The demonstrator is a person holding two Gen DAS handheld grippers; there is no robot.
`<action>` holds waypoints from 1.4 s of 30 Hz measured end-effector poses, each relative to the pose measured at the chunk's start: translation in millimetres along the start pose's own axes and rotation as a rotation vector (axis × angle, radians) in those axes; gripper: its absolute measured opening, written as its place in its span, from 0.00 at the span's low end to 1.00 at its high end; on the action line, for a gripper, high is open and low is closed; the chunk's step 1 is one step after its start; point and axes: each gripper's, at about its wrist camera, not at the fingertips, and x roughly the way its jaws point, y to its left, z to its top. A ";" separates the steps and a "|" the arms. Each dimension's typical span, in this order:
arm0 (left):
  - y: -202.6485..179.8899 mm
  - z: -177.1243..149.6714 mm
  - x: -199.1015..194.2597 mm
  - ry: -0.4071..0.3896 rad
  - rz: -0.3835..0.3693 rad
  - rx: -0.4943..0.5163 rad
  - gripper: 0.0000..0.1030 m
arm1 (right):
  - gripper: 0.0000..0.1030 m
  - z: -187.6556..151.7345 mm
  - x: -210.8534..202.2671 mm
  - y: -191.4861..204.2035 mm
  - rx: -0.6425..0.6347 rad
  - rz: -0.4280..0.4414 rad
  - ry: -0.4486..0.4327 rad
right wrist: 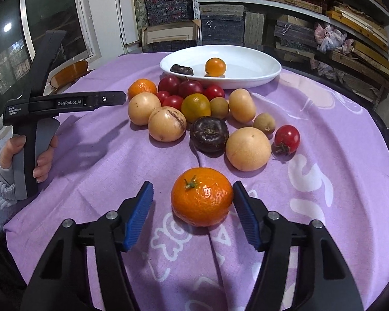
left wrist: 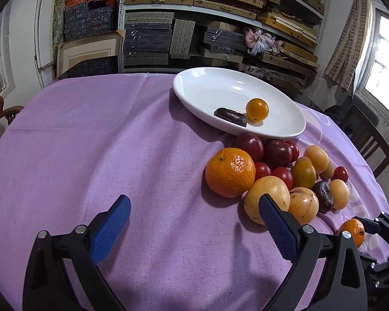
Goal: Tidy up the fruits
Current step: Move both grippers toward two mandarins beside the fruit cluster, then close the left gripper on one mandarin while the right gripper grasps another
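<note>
A white oval plate (left wrist: 207,88) (right wrist: 256,62) at the far side of the table holds a small orange fruit (left wrist: 257,109) (right wrist: 215,66) and a dark fruit (left wrist: 230,116) (right wrist: 181,69). A pile of fruit lies in front of it: a mandarin (left wrist: 230,172) (right wrist: 141,88), red plums (left wrist: 249,147), yellow fruits (left wrist: 267,197) (right wrist: 247,148) and a dark fruit (right wrist: 209,134). My left gripper (left wrist: 194,207) is open over the cloth left of the pile. My right gripper (right wrist: 193,197) is open, its jaws on either side of a separate mandarin (right wrist: 201,196) (left wrist: 351,232), the right pad touching or nearly so.
A purple cloth (left wrist: 103,134) (right wrist: 337,129) covers the round table. Shelves of stacked boxes (left wrist: 194,26) stand behind it. Wooden chairs (left wrist: 368,137) (right wrist: 70,71) stand at the table's sides. A hand holds the left gripper's handle (right wrist: 33,129) at the left.
</note>
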 end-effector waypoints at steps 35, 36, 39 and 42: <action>-3.1 32.4 42.6 0.035 0.073 0.139 0.97 | 0.46 3.1 7.6 -19.1 0.076 0.084 0.029; -1.2 33.5 44.8 0.044 0.062 0.126 0.97 | 0.46 2.9 7.4 -19.4 0.077 0.085 0.029; 8.5 35.2 50.6 0.075 0.035 0.080 0.78 | 0.46 2.7 7.5 -20.0 0.081 0.087 0.029; 15.3 34.9 52.4 0.089 -0.002 0.049 0.58 | 0.46 2.9 7.3 -20.7 0.082 0.087 0.029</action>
